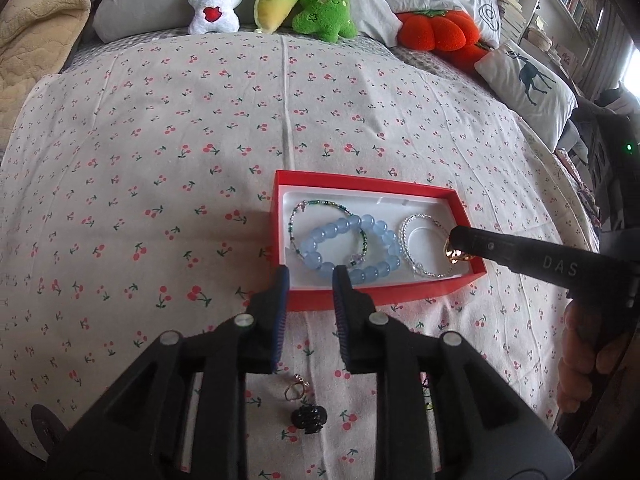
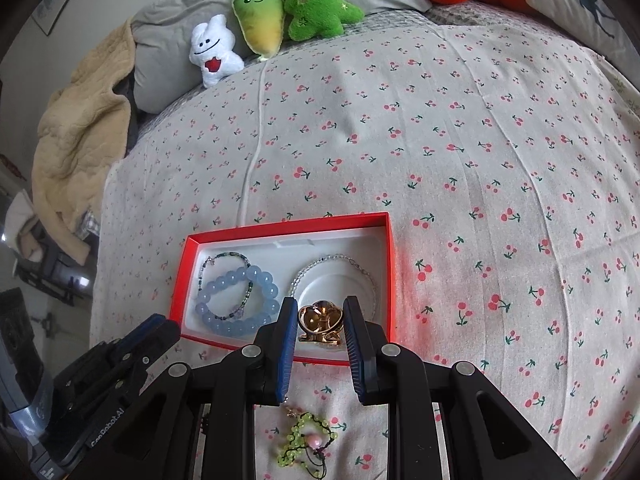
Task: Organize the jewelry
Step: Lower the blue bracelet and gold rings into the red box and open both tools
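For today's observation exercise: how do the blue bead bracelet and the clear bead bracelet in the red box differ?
The blue bead bracelet has large, cloudy blue beads; the clear bead bracelet has tiny, glassy ones. The blue one sits at the box's left end, overlapped by a thin green-beaded strand; the clear one sits to the right, alone. Both lie flat as loops on the white lining of the red box.
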Demonstrator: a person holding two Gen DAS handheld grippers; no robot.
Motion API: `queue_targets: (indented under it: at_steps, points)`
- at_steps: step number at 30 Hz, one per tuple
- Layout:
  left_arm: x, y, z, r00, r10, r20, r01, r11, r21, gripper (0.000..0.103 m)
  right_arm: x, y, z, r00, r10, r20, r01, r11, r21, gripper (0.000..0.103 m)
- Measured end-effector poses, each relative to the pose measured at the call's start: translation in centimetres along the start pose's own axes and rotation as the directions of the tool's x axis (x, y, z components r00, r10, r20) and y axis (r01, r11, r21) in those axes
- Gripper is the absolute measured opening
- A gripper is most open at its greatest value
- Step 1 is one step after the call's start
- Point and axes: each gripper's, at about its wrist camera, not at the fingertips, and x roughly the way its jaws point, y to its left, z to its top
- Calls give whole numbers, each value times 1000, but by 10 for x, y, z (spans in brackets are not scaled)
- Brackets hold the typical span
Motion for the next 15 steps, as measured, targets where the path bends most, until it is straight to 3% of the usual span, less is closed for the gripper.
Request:
queue_targets:
  at_steps: [6,9,15]
  points:
    - [-13,2,-14,1000,13,7,-13,1000,20,50,6,-1,1,999,-45,-5,44,999,-18,24]
    - [-17,2,-22,1000,22,8,-22,999,26,53,7,-3,2,998,-59,-5,59,998,-19,24]
    - [-24,-3,-36,1000,20,10,-21,999,37,71,2,-7,1,998,-62,6,62,998,-12,25]
